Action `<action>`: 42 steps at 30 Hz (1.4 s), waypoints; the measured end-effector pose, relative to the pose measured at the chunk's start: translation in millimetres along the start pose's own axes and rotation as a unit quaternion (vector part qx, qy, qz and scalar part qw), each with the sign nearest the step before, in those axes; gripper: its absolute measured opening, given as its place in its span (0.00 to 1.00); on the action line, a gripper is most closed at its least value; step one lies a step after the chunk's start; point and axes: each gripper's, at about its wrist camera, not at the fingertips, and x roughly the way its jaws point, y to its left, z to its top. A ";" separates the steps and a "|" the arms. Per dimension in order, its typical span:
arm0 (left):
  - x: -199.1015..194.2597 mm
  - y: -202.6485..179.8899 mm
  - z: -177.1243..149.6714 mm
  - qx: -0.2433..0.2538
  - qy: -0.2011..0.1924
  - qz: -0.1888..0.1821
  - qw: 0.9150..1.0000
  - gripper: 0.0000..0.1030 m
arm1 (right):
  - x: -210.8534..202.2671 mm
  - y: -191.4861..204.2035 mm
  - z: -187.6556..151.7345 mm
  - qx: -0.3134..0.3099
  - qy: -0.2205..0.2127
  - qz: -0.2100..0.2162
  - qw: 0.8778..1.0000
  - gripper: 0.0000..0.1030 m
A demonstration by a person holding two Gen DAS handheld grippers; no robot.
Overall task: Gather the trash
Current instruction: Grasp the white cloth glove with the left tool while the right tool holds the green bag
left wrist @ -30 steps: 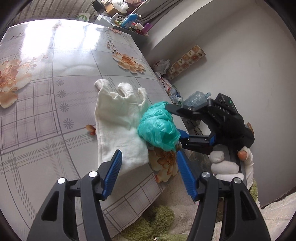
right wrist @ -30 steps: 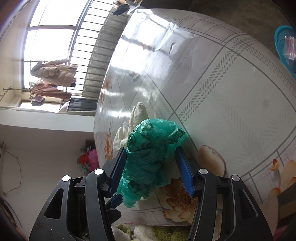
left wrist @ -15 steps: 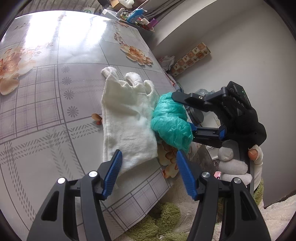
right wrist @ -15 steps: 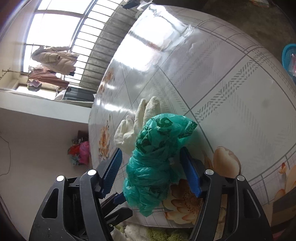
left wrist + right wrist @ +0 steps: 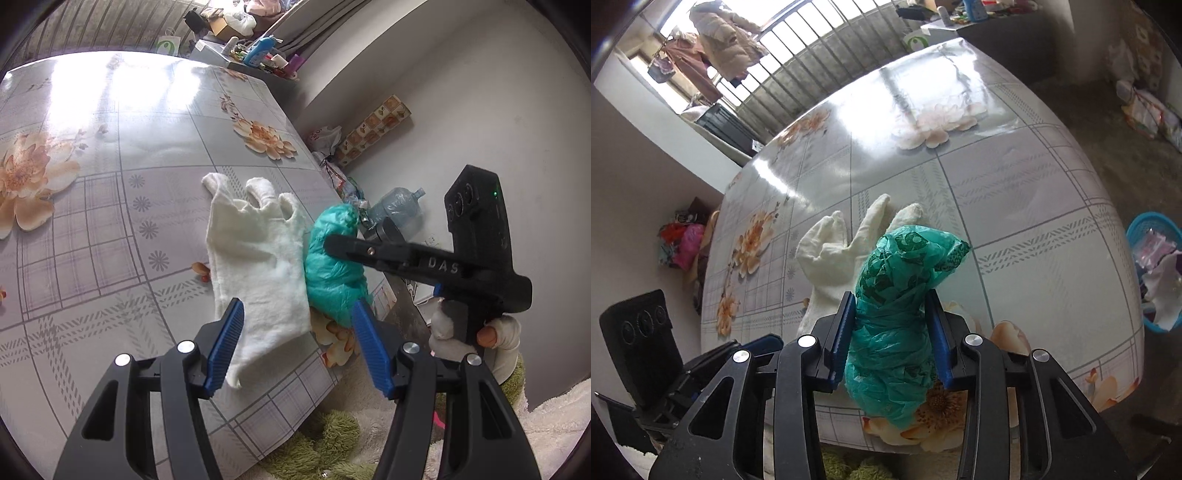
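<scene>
The crumpled green plastic bag (image 5: 897,314) is clamped between the blue fingers (image 5: 842,332) of the right gripper (image 5: 892,328), which have just been closing, at the near edge of the bench (image 5: 110,258). Compared with a second ago, the bag is squeezed narrower. The left gripper (image 5: 297,350) is held with fingers apart over the white glove (image 5: 258,266) just beside it. The far half of the bench lies bare.

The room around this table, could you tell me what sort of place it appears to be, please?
Most likely a lived-in room of a home. A table with a flowered cover, coats hanging by a barred window, and a big water bottle on the floor all point that way.
</scene>
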 end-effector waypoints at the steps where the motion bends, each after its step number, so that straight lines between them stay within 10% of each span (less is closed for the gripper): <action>1: -0.1 1.8 3.1 -0.002 -0.002 0.006 1.000 0.57 | 4.6 1.1 -1.7 -0.003 0.000 -0.004 1.000 0.35; 13: 45.0 30.4 47.0 -0.024 0.014 0.042 0.999 0.48 | -1.2 -1.4 -7.4 0.001 -0.014 0.003 1.000 0.35; 19: 40.0 35.0 42.8 -0.071 0.012 -0.067 0.995 0.36 | -7.1 -11.6 -11.5 0.015 -0.023 0.016 0.999 0.34; 27: 62.0 -3.1 31.6 0.027 0.042 0.043 0.998 0.27 | -24.3 -38.5 -12.1 0.043 -0.045 -0.006 0.998 0.34; 42: 82.6 -42.6 13.9 0.164 0.027 0.156 0.974 0.21 | -28.4 -47.0 -15.7 0.062 -0.056 -0.014 0.996 0.34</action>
